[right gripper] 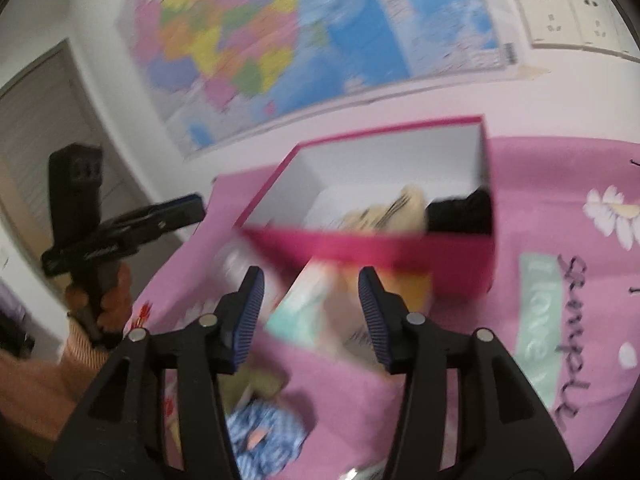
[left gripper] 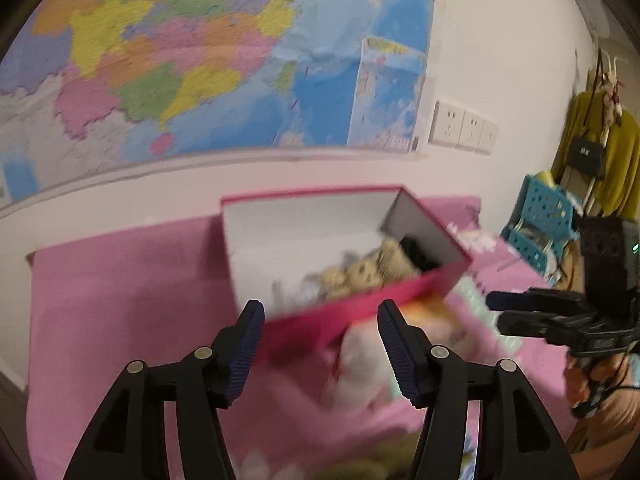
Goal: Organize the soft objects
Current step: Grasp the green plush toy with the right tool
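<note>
Nearest the right gripper (right gripper: pixel 311 314), at the bottom of its view, a blue-and-white patterned cloth (right gripper: pixel 262 436) lies crumpled on the pink bedsheet (right gripper: pixel 460 380), with an olive-beige soft piece (right gripper: pixel 256 386) just beyond it. The tongs stand apart with nothing between the pads. Ahead of them lies a folded pale item with mint and peach print (right gripper: pixel 320 308), touching the near wall of the pink box (right gripper: pixel 360 248).

The left gripper (left gripper: pixel 320 344) is likewise spread and empty, aimed at the same pale item (left gripper: pixel 360 360) from the left. Both views are smeared, so edges are soft and exact contact is hard to judge.

The step in hand looks like picking up the next soft thing for the box. To do it well, steady each hand before closing; bring the pads down over a bunched fold rather than a flat face, so the fabric does not slip out; and keep the two grippers from pinching the same fold.

Farther on, inside the box, a beige knitted piece (right gripper: pixel 394 210) and a black one (right gripper: pixel 464 212) already lie at its right end; its left part is bare, the better spot for the next drop. Beyond hangs a wall map (left gripper: pixel 180 60).
</note>
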Demonstrator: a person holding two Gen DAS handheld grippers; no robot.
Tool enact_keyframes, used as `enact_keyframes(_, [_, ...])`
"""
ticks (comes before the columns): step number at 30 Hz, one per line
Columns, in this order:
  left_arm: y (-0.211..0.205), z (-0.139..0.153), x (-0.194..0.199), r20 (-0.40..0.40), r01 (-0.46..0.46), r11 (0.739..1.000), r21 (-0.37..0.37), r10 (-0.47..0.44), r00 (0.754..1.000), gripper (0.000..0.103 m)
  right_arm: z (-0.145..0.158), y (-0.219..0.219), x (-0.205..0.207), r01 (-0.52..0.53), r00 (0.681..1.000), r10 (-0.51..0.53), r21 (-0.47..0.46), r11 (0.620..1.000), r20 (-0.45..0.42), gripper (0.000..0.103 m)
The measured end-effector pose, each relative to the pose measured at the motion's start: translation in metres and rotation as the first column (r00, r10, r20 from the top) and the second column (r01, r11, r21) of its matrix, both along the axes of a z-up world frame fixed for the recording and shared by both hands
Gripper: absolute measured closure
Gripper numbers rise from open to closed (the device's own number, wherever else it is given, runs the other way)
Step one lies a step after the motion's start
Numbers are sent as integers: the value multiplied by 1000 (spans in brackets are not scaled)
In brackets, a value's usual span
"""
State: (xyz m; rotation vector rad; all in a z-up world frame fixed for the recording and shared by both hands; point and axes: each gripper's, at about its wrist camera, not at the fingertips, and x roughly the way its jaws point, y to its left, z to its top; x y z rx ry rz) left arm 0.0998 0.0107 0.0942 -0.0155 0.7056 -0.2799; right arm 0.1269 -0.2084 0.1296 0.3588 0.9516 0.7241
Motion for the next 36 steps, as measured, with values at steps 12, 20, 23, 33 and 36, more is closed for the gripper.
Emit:
enact_keyframes(12, [2,-45,-42,-85,-41,997,67,46,995,43,-15,47,-43,-103,994,100,-109,989,-33,51])
enact_keyframes(20, [11,-59,-51,-131,-60,997,52,67,989,43,-12,66,-56,-148,989,147,-148,978,-16,50])
enact_keyframes(23, [14,-64,-54,-151,-67,997,41,72,986,43,-11,70,-59,-161,987,161,-156,974,-17,49])
enact_keyframes(33, [19,-72,-60,-194,-64,998,11,65,979,43,-19,80,-65,-200,980,196,-175,964,-40,44])
enact_keyframes(36, [20,-73,-62,-201,-67,998,-4,65,978,41,-29,84,-67,-211,977,203,-183,960,-62,44])
